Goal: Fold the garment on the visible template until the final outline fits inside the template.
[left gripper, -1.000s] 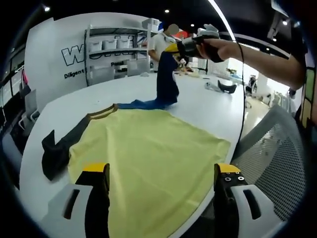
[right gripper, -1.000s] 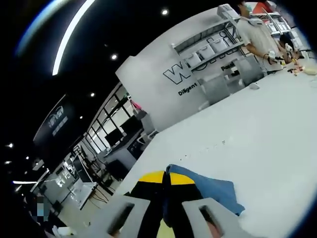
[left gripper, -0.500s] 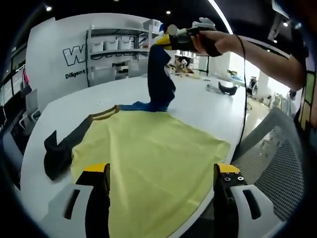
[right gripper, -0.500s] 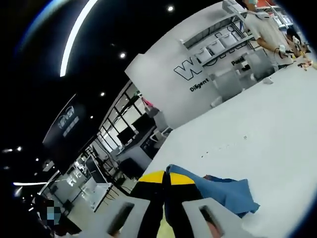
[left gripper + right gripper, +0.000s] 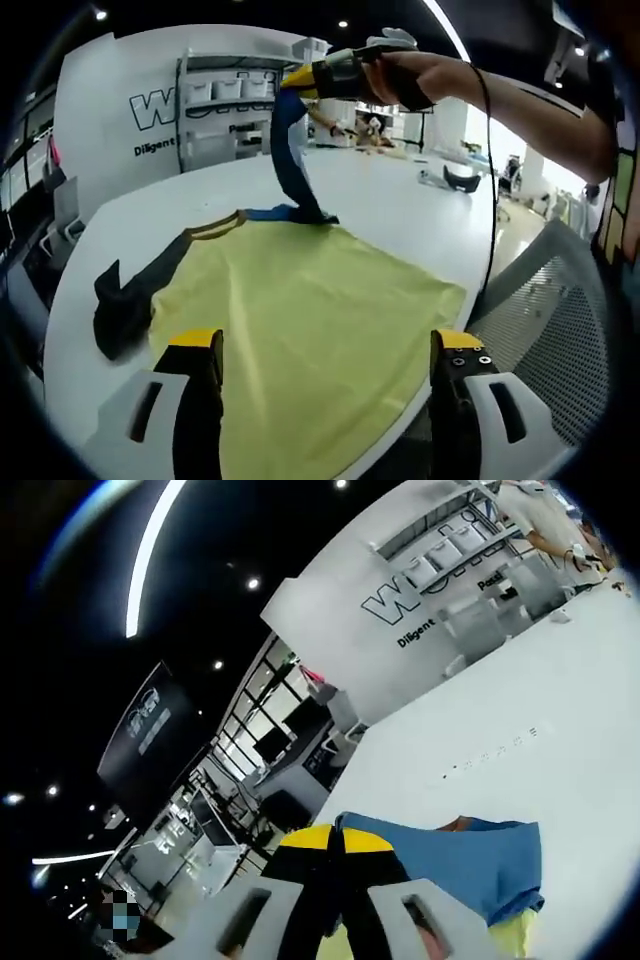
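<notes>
A yellow garment [image 5: 310, 330] with dark sleeves lies spread flat on the white table [image 5: 390, 205]. Its left dark sleeve [image 5: 125, 300] lies out to the side. The right sleeve, blue [image 5: 288, 150], is lifted high above the table, and my right gripper [image 5: 300, 78] is shut on its end. In the right gripper view the blue sleeve [image 5: 450, 855] hangs from the shut right gripper [image 5: 338, 852]. My left gripper [image 5: 325, 350] stands open above the garment's near hem, nothing between its fingers.
A grey mesh chair back [image 5: 560, 300] stands at the table's right edge. Shelves with white boxes [image 5: 225, 95] line the far wall. A person [image 5: 545, 520] works at the table's far end. A dark object [image 5: 458, 178] lies on the table at the far right.
My right gripper has carried the blue sleeve up and to the left over the garment; the sleeve now stretches more tautly from the shoulder. The left gripper has stayed in place.
</notes>
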